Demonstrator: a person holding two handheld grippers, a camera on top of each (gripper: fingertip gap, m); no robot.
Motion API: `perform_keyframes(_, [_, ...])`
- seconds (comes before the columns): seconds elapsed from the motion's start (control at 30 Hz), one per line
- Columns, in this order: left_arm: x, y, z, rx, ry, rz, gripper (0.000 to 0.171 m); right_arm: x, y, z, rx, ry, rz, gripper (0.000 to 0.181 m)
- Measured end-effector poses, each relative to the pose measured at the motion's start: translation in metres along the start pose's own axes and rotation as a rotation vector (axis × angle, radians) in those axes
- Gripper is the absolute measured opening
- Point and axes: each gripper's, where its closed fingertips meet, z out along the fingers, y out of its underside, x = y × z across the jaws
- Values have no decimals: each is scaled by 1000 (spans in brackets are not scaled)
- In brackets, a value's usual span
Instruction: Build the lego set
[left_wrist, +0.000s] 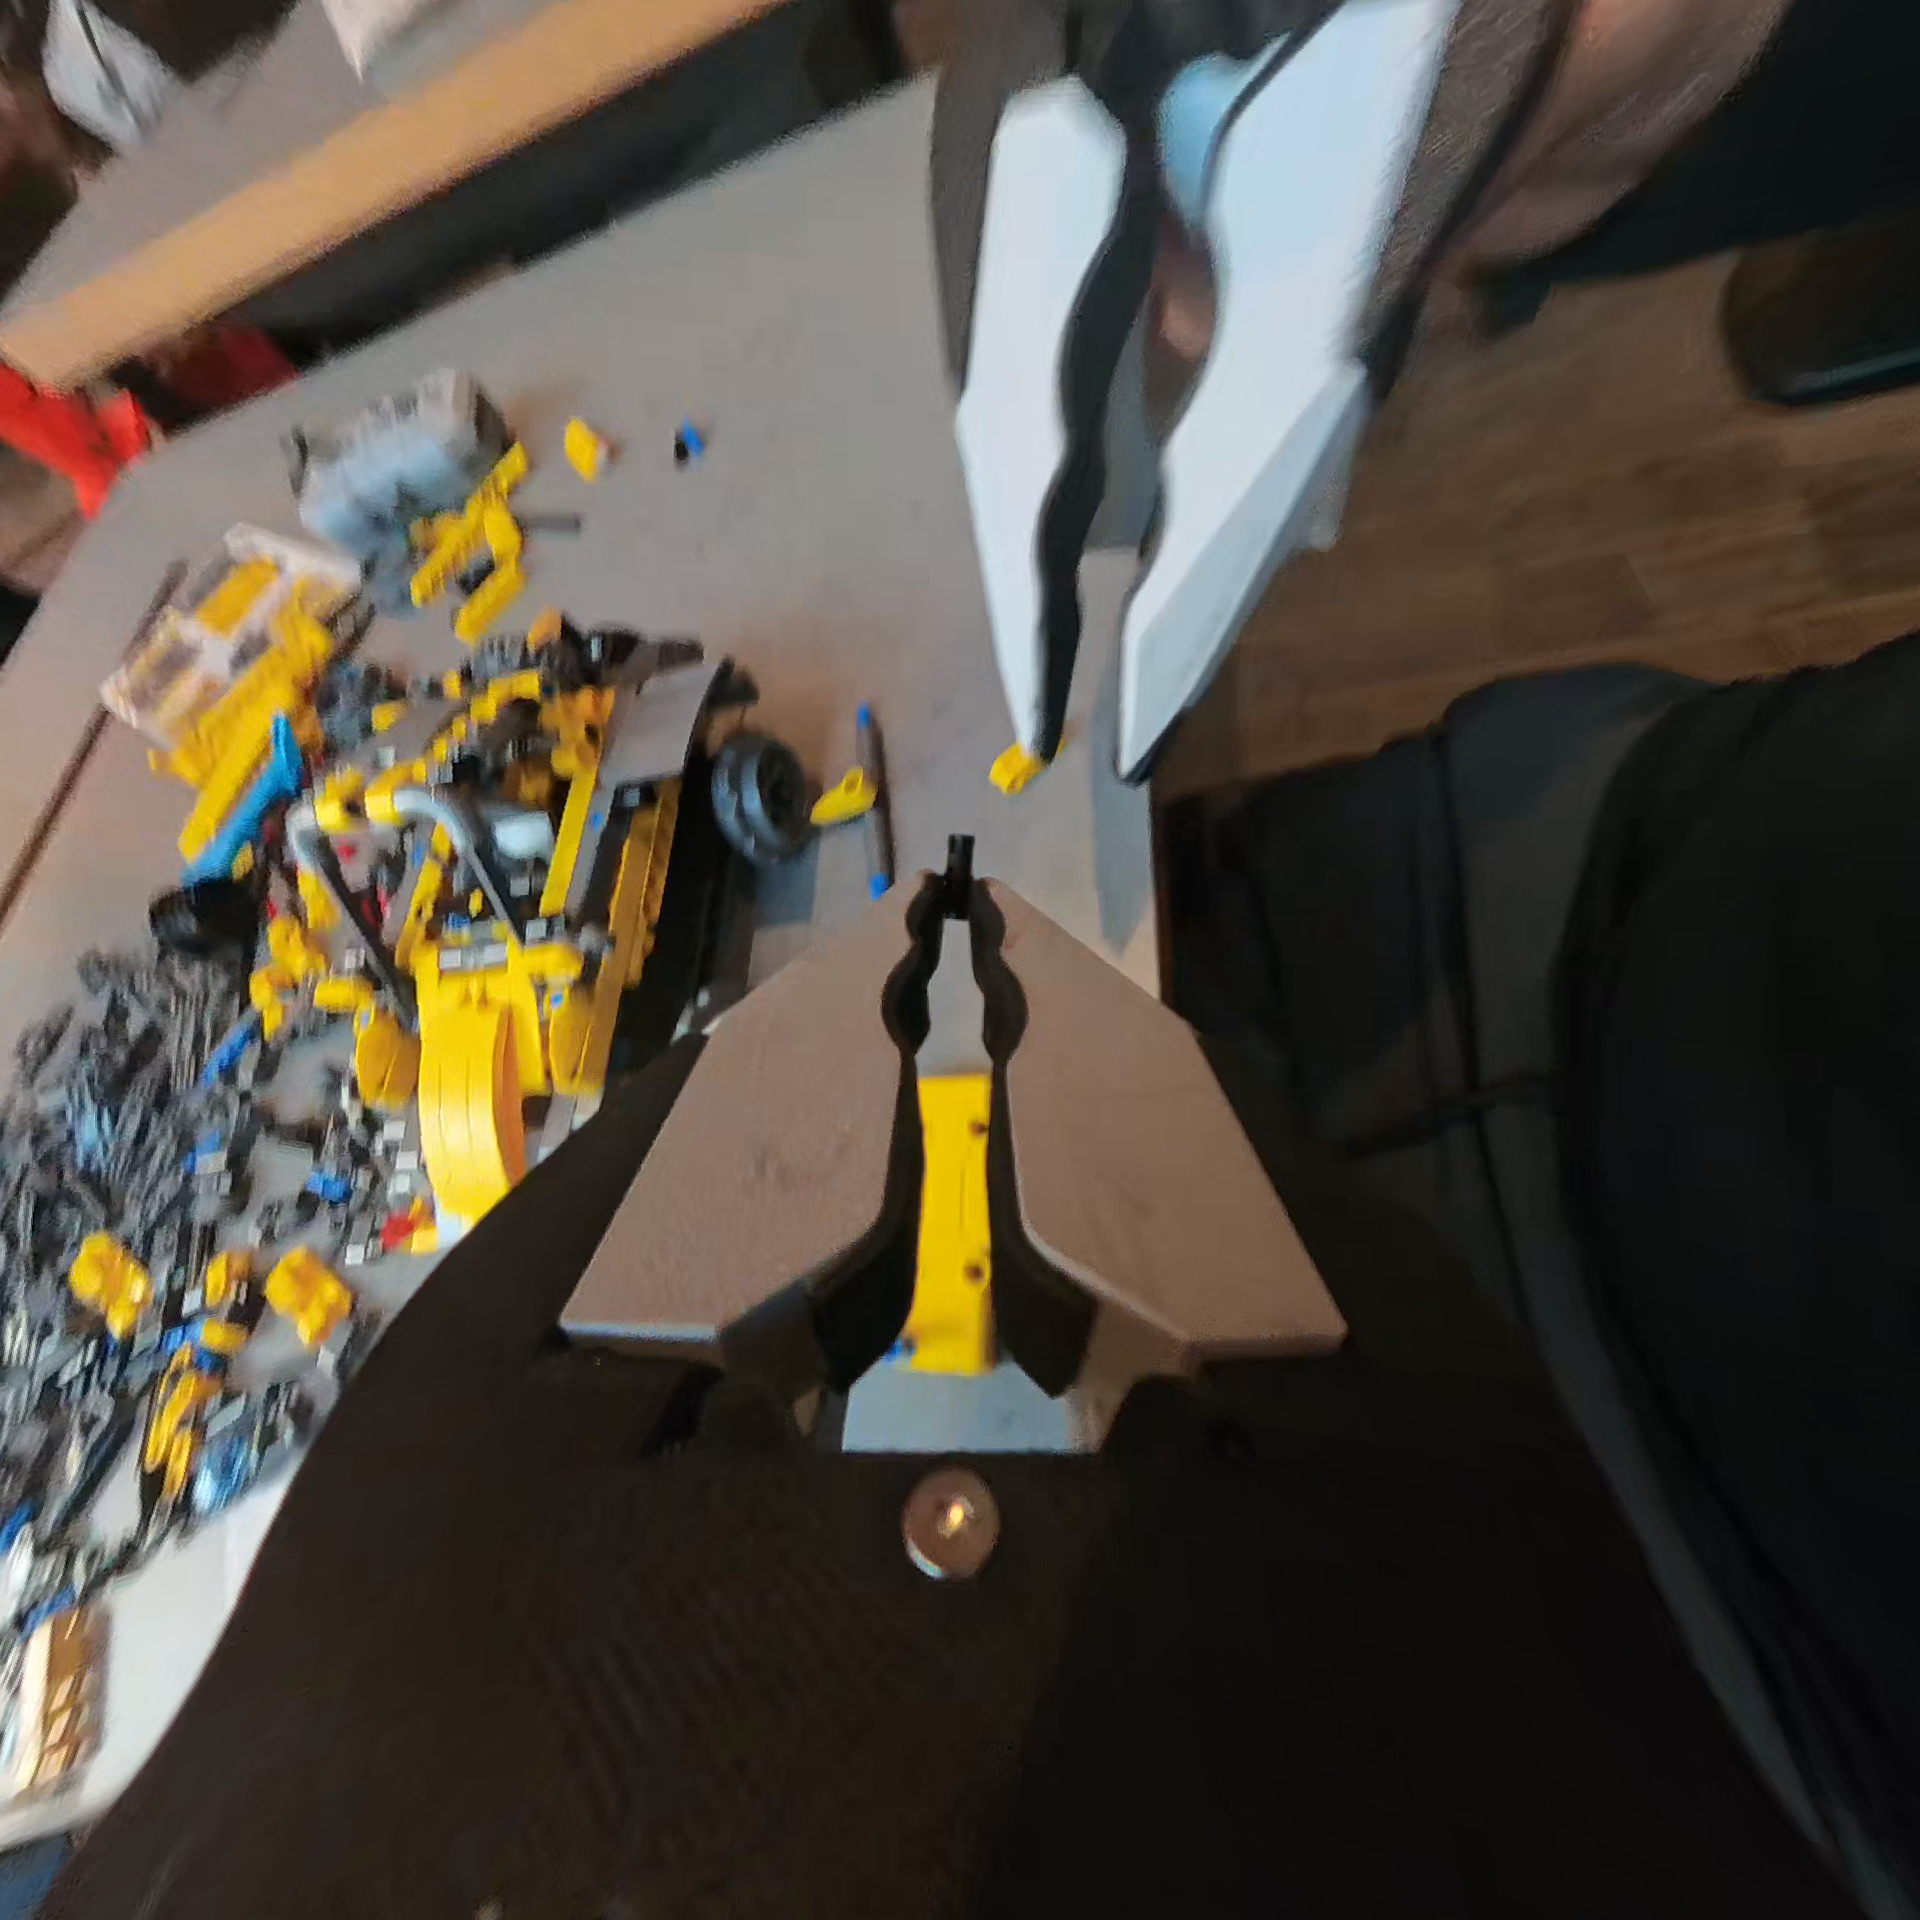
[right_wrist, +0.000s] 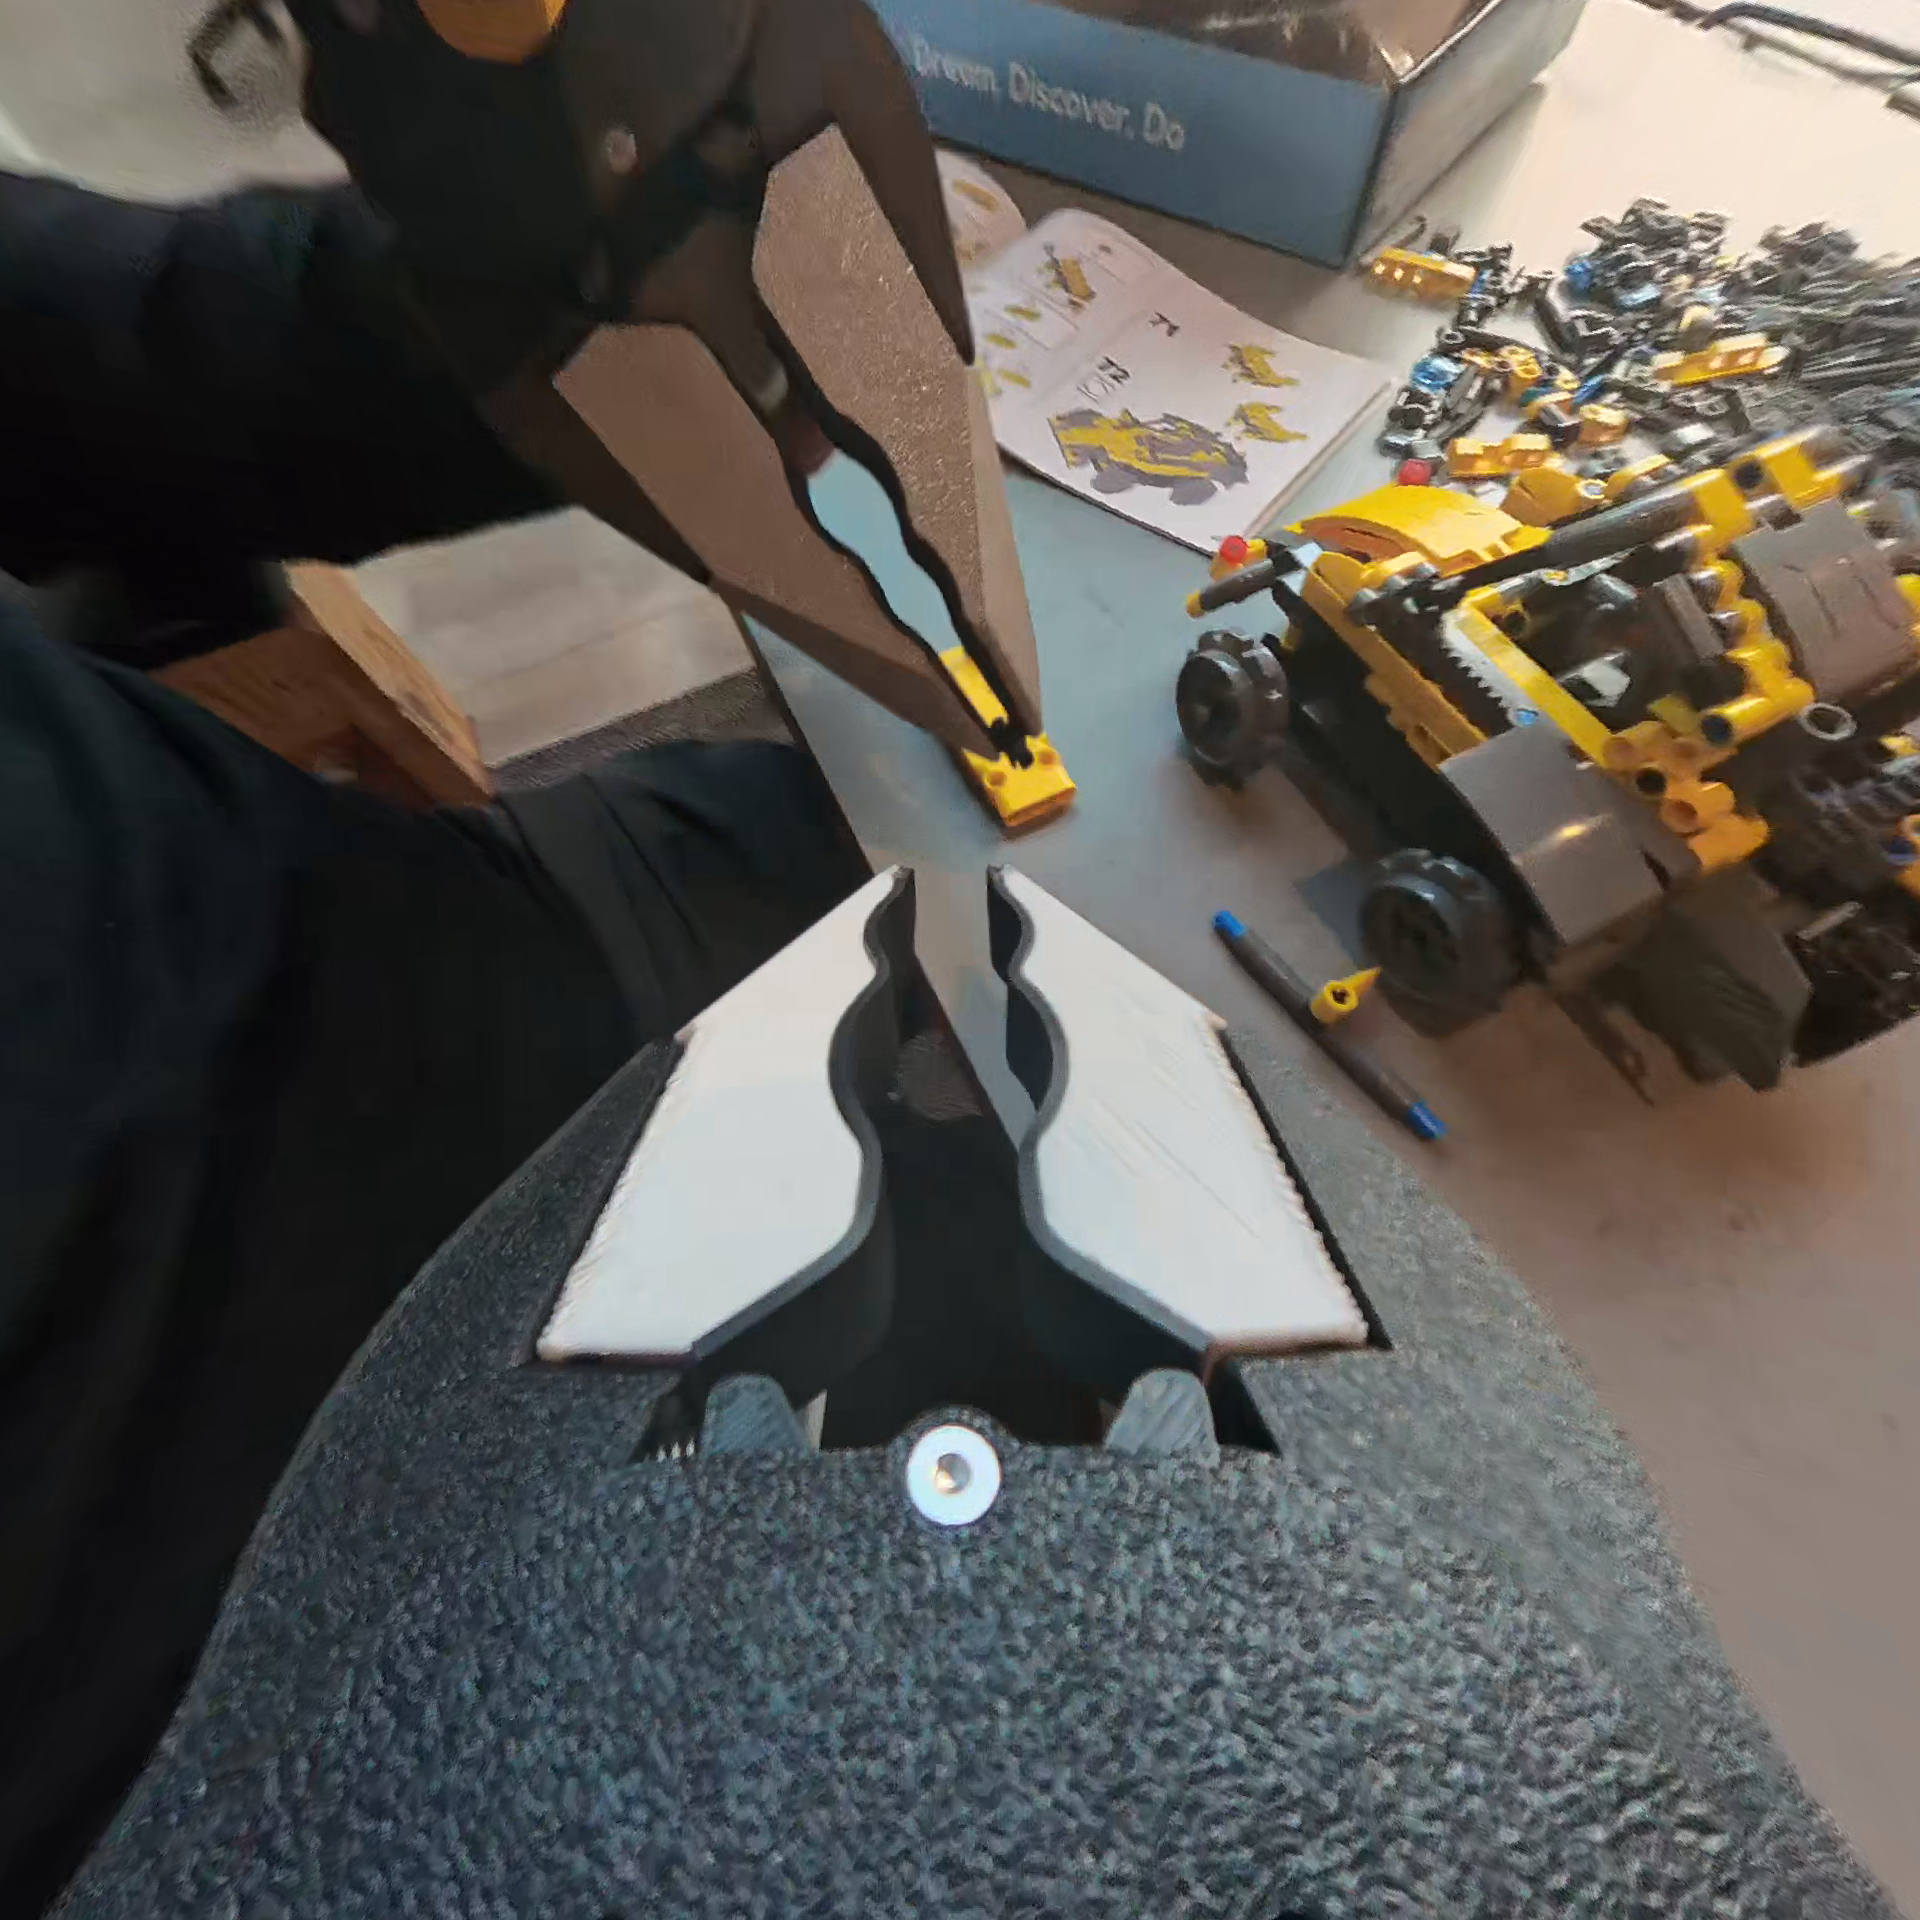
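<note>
The left tool (left_wrist: 961, 902) has brown wedge fingers with wavy black pads on a dark body; the right tool (right_wrist: 943, 883) has white fingers, a speckled black body and a silver screw (right_wrist: 953, 1475). Black sleeves.

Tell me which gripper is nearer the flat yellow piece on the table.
Left. The left gripper has its tips right at the flat yellow piece, pinching a small black pin over it. The right gripper hangs short of it, jaws apart.

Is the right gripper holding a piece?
No: the right gripper has its white fingers apart, with only bare table between them.
</note>
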Motion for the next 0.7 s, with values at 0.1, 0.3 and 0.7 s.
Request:
perform_keyframes(0.1, [15,-31,-5,224,46,18,0,-9,-14,-6,119,-160,151,20])
perform_keyframes(0.3, [22,-46,-1,303,9,52,1,-9,-23,-22,222,-196,198,7])
perform_keyframes(0.7, [18,-57,14,299,-59,11,1,2,-14,-35,216,-137,224,5])
